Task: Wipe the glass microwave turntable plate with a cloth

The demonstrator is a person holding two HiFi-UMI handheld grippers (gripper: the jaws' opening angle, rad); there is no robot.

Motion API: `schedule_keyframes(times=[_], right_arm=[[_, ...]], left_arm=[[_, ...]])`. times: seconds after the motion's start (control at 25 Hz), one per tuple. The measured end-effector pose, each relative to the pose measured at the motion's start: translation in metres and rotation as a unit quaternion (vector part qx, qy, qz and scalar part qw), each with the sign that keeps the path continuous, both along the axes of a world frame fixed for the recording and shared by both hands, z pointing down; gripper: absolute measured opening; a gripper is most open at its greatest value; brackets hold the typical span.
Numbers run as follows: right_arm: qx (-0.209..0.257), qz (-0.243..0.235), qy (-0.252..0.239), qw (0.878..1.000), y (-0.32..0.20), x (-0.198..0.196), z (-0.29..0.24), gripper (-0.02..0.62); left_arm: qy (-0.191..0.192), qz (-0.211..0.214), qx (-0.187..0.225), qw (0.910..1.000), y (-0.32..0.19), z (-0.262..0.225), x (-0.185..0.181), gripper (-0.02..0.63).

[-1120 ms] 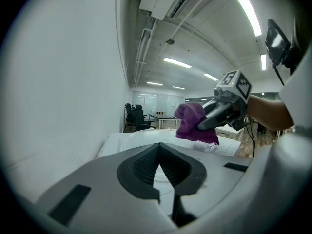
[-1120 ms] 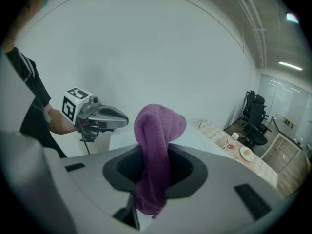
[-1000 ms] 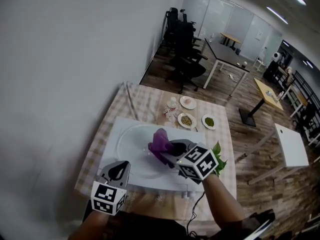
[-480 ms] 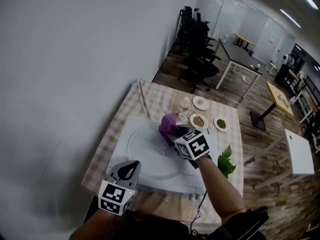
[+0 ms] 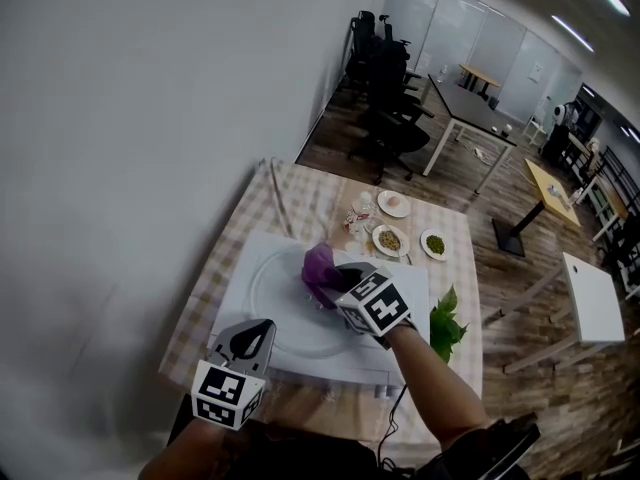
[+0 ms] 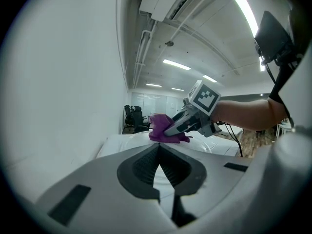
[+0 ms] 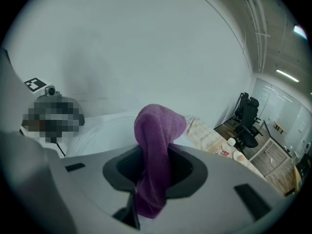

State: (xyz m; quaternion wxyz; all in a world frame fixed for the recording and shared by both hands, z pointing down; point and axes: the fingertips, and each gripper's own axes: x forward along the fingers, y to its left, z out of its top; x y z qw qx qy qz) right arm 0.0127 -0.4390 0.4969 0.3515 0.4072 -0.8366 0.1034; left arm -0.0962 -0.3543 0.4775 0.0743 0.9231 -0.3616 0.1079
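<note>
Hanging at lower left, the left tool [image 5: 258,333] is pressed together, empty. At centre, on the glass turntable plate [image 5: 272,298], the purple cloth [image 5: 318,266] is pinched by the right tool [image 5: 335,278]. Wiping seems under way; next, sweep across the remaining glass.

The location is an open-plan office. Indicators: a group of black swivel office chairs [image 5: 385,98] stands beside a long dark desk [image 5: 470,103]; glass partition walls [image 5: 470,33] close off the far end of the room; linear strip lights [image 5: 575,33] run along the ceiling. The floor [image 5: 520,298] is wood plank and carries separate small tables, one with a wooden top [image 5: 550,190] and one white [image 5: 590,293]. The left gripper view shows exposed ceiling pipework [image 6: 144,48]. The bench [image 5: 300,203], covered with a checked cloth, stands against a plain white wall [image 5: 130,148].
</note>
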Motion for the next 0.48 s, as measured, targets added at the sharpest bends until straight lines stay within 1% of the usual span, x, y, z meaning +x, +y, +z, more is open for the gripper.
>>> schedule_keyframes(times=[0.36, 0.48], right_arm=[[-0.014, -0.037, -0.028, 0.999, 0.047, -0.027, -0.002, 0.118], [-0.021, -0.053, -0.034, 0.998, 0.066, -0.037, -0.002, 0.118]], left_arm=[[0.022, -0.009, -0.009, 0.9997, -0.009, -0.006, -0.011, 0.009], [0.020, -0.009, -0.007, 0.9997, -0.008, -0.006, -0.010, 0.009]])
